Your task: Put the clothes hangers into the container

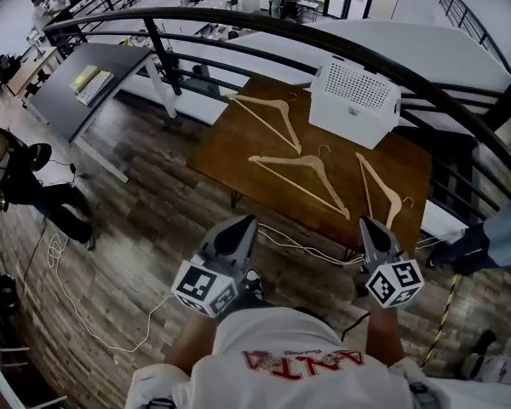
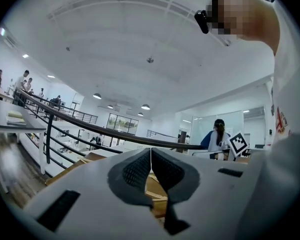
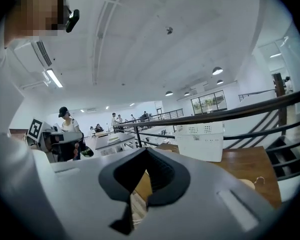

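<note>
Three hangers (image 1: 302, 173) lie flat and apart on the table (image 1: 226, 156), outside the white container (image 1: 355, 100) standing at its far right corner. Left gripper (image 1: 247, 221) and right gripper (image 1: 364, 222), both clenched empty, are short of the table's near edge.

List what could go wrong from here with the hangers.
The hangers lie flat on the table. The left gripper and right gripper, both shut, must open first, and thin wood may slip.
A white cable crosses the floor before the table: a trip hazard.
The container sits at the table's far corner, so a bump might shift it.
</note>
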`<state>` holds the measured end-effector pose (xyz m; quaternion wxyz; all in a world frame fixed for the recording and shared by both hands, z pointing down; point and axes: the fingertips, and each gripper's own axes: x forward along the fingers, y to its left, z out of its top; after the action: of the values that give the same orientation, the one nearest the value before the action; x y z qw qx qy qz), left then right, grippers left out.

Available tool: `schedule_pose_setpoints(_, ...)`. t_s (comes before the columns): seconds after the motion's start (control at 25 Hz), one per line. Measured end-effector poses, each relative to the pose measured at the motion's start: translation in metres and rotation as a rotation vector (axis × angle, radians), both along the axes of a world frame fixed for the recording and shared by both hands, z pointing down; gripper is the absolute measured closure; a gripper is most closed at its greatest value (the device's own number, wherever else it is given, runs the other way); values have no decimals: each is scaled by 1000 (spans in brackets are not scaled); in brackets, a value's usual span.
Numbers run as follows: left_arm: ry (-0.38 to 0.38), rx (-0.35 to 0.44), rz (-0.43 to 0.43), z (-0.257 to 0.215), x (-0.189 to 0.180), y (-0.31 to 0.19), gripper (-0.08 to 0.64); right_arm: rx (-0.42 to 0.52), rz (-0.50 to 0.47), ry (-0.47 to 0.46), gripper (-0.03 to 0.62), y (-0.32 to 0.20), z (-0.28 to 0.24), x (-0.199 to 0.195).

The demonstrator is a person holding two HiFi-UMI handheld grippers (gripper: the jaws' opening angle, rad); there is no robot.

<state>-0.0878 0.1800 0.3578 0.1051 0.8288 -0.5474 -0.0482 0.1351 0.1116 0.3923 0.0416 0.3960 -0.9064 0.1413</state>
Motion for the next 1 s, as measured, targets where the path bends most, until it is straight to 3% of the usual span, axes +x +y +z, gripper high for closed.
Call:
schedule_pose_setpoints(0.32, 14, 2, 39, 3, -65, -54, 549, 13, 0, 32, 592, -49, -7, -75)
schedule_pose_setpoints(0.48, 21, -15, 74, 5, -76, -82, 549, -3, 22, 48, 592, -68, -4, -87)
schedule_pose_setpoints(0.68, 15, -28, 138, 12, -54, -121, 549, -18, 90, 49, 592, -92, 4, -60)
schedule_pose_setpoints(1.0, -33, -39, 192, 11, 19, -199, 549, -59, 169, 2, 592, -156, 22, 21)
